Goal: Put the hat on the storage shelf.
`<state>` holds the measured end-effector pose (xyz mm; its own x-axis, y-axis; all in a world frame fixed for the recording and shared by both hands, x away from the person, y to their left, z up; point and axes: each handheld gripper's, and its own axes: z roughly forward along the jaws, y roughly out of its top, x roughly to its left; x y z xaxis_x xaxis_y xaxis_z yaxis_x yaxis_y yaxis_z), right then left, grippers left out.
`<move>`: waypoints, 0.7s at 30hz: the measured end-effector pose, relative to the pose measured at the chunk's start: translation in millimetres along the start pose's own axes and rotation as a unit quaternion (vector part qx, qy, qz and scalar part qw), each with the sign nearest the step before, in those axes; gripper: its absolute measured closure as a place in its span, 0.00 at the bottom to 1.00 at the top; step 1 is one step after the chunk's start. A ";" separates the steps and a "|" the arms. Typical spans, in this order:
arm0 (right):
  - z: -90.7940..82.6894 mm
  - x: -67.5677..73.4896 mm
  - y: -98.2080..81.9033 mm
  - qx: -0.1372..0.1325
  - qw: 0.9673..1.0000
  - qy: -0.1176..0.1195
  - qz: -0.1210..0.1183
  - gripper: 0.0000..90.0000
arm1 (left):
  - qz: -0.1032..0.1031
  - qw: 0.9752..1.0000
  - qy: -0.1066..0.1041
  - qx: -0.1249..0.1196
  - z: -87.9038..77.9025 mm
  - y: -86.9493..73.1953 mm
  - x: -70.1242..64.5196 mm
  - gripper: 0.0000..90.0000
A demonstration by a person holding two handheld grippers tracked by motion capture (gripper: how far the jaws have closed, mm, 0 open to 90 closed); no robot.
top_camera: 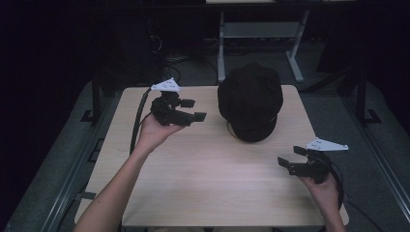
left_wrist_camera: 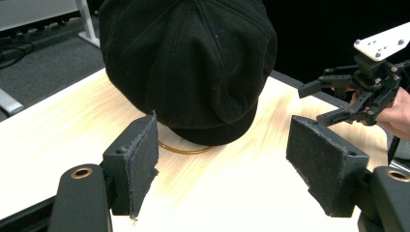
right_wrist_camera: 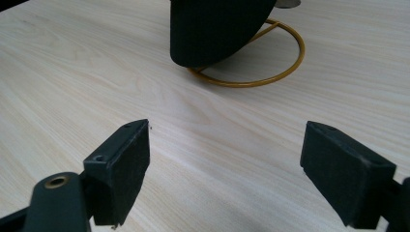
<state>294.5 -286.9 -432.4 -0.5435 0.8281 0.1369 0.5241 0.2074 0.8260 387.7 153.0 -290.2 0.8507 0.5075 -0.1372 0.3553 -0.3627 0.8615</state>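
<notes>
At the far middle of the surface (top_camera: 193, 193) a black cap (top_camera: 250, 99) sat on a stand, of which a brass-coloured wire ring (right_wrist_camera: 270, 72) at its foot could be seen resting on the wood. The left gripper (top_camera: 196, 110) hung just to the cap's left, pointing at it sideways across the surface, its jaws wide apart with nothing between them. In the left gripper view the cap (left_wrist_camera: 188, 63) rose straight ahead of the two pads, its brim end low and facing the camera, near but not touched. The right gripper (top_camera: 287, 163) sat near the front right corner, well apart from the cap and lower in the high view, also gaping with bare wood between its pads (its own view caught the cap's lower edge (right_wrist_camera: 212, 29) and the ring beyond the jaws).

So the left hand (top_camera: 154, 131) was plainly the nearer one. The cap lay directly along its jaws' line, so a short push ahead would probably bring the pads to either side of the crown or brim. The soft cloth would likely give under the pinch, and the light stand might shift.
</notes>
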 end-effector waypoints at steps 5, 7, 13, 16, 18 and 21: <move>1.1 0.2 0.0 0.003 1.000 -0.003 0.001 0.20 | -0.006 1.000 0.004 -0.005 -5.4 -11.6 0.0 0.30; 1.3 0.1 -0.2 0.005 1.000 -0.003 0.002 0.20 | -0.011 1.000 0.002 -0.005 -6.3 -17.8 0.3 0.29; 1.8 0.6 -0.2 0.007 1.000 -0.002 0.001 0.20 | -0.014 1.000 0.007 0.000 -8.3 -35.8 -2.3 0.29; 1.8 0.4 -0.5 0.008 1.000 -0.002 0.001 0.20 | -0.012 1.000 0.008 0.001 -9.3 -38.9 -3.1 0.29; 1.6 1.0 -0.9 0.009 1.000 -0.003 0.003 0.20 | -0.015 1.000 0.007 -0.003 -11.7 -44.6 -3.5 0.29; 1.8 0.8 -1.1 0.008 1.000 -0.003 0.001 0.20 | -0.018 1.000 0.010 -0.005 -13.8 -51.0 -4.0 0.29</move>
<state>294.7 -285.5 -434.2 -0.5385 0.8316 0.1356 0.5353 0.2134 0.8172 360.8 180.3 -326.8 0.8296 0.5351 -0.1594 0.3818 -0.3355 0.8612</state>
